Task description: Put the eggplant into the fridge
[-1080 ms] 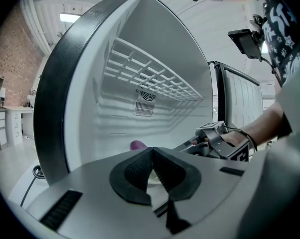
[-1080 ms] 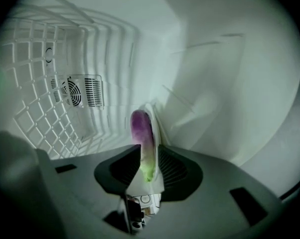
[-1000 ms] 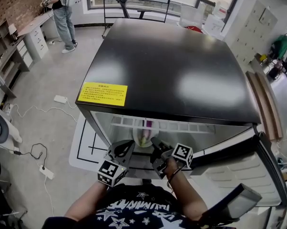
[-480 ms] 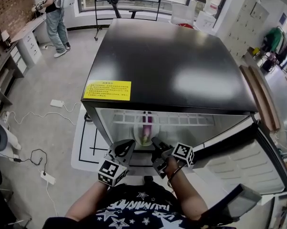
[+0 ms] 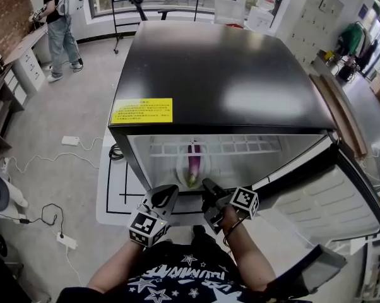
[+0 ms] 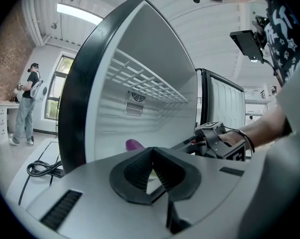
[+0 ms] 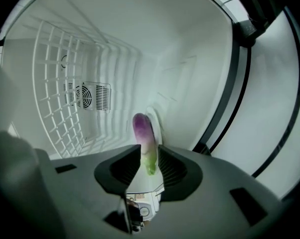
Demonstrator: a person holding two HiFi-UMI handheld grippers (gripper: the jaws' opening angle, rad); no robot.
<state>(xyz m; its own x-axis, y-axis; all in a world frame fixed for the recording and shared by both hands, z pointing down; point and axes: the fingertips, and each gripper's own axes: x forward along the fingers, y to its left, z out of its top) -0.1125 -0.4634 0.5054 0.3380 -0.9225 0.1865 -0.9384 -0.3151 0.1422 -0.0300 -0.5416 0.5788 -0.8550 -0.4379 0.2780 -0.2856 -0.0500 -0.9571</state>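
The purple eggplant (image 5: 194, 160), green at its near end, lies on a white plate (image 5: 181, 169) inside the open fridge (image 5: 221, 74). In the right gripper view the eggplant (image 7: 142, 133) rests on the plate (image 7: 155, 119) just past my right gripper (image 7: 149, 166), whose jaws stand a little apart with nothing gripped. In the head view my right gripper (image 5: 207, 188) hovers at the fridge's front edge. Beside it, outside the fridge, is my left gripper (image 5: 169, 193). Its pads meet in the left gripper view, where the left gripper (image 6: 151, 158) is empty and the eggplant (image 6: 134, 144) peeks above it.
The fridge door (image 5: 341, 201) hangs open to the right. A white wire shelf (image 7: 65, 98) runs along the fridge wall. A person (image 5: 54, 17) stands far off at the back left. Cables (image 5: 45, 213) and a power strip (image 5: 70, 141) lie on the floor at left.
The head view has shifted, so more of the fridge's inside shows. Both grippers stay at the fridge's front edge and the eggplant stays on the plate.
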